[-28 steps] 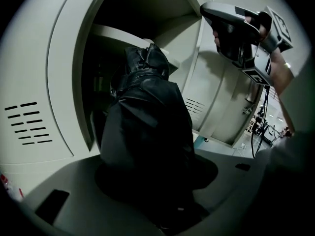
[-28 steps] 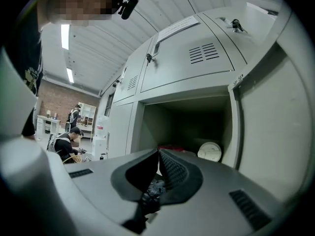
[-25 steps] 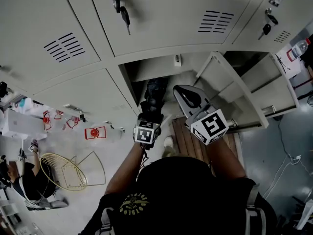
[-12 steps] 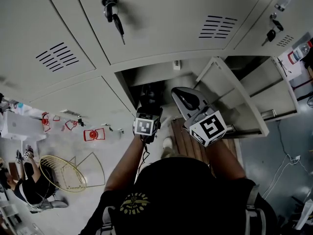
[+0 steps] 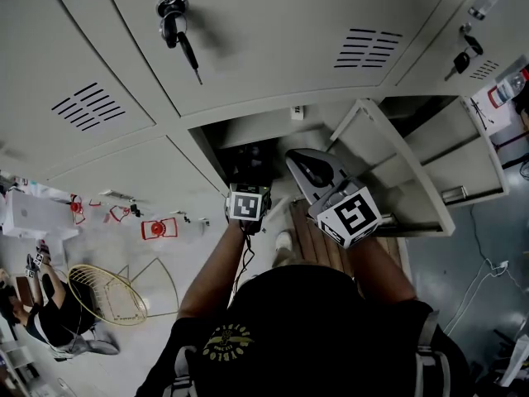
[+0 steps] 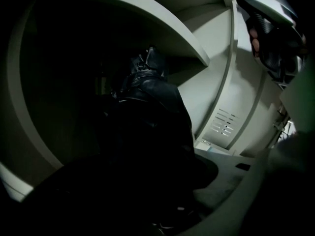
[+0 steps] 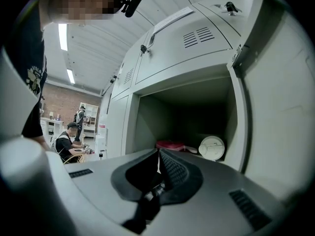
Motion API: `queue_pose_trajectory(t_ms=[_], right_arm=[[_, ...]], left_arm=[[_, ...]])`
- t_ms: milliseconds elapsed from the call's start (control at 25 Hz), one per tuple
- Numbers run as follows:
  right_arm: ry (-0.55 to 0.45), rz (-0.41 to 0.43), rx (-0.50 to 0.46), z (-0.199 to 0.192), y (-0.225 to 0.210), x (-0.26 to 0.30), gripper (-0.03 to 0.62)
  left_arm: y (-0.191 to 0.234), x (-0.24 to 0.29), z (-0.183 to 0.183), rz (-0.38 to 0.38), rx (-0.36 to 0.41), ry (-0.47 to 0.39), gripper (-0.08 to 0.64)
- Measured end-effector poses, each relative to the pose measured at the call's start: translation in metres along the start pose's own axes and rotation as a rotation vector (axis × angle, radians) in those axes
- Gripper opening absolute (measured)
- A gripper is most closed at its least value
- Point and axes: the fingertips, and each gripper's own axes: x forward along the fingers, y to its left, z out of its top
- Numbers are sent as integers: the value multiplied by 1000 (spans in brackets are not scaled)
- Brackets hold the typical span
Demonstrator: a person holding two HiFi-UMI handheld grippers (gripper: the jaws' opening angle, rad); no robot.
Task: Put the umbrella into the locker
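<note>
Umbrella (image 5: pixel 250 159): black and folded, held at its near end by the left gripper (image 5: pixel 250 179). The jaws stand fairly wide, closed round the bundle. The umbrella's far end is already inside the dark opening of the locker (image 5: pixel 216 145). In the left gripper view the folded fabric fills the middle, with the opening's pale rim arching round it. The jaws themselves are too dark to make out there.

Right gripper (image 7: pixel 159 154): jaws closed pad to pad, nothing between them. It is held just right of the left gripper, near the opening. Ahead of it an open compartment holds a pink thing (image 7: pixel 170 145) and a white round thing (image 7: pixel 211 147), side by side at the far end.

Door (image 5: pixel 398 162): swung open to the right of the opening. The left gripper view shows vent slots (image 6: pixel 222 123) on its inner face.

Writing and labels:
- Each gripper's cube (image 5: pixel 350 216) bears black-and-white square markers.
- A small white tag (image 5: pixel 296 112) sits on the frame above the opening; its print is too small to read.
- The person's dark shirt carries a round yellow emblem (image 5: pixel 225 343); its lettering is illegible.

Keys (image 5: pixel 188 55) hang from the lock (image 5: pixel 171 11) of the closed door above the opening. Another key (image 5: pixel 461 59) hangs at the far right.

A seated person (image 7: pixel 66 142) is at the left, well apart from the locker.
</note>
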Motion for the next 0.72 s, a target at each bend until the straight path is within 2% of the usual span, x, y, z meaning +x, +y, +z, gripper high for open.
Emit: queue_pose_trajectory(t_ms=[440, 720], right_arm=[[-7, -3, 44, -3, 2, 1, 31], [5, 5, 29, -9, 1, -3, 31]], left_arm=[[17, 22, 23, 73, -2, -7, 239], [31, 29, 28, 137, -9, -24, 249]])
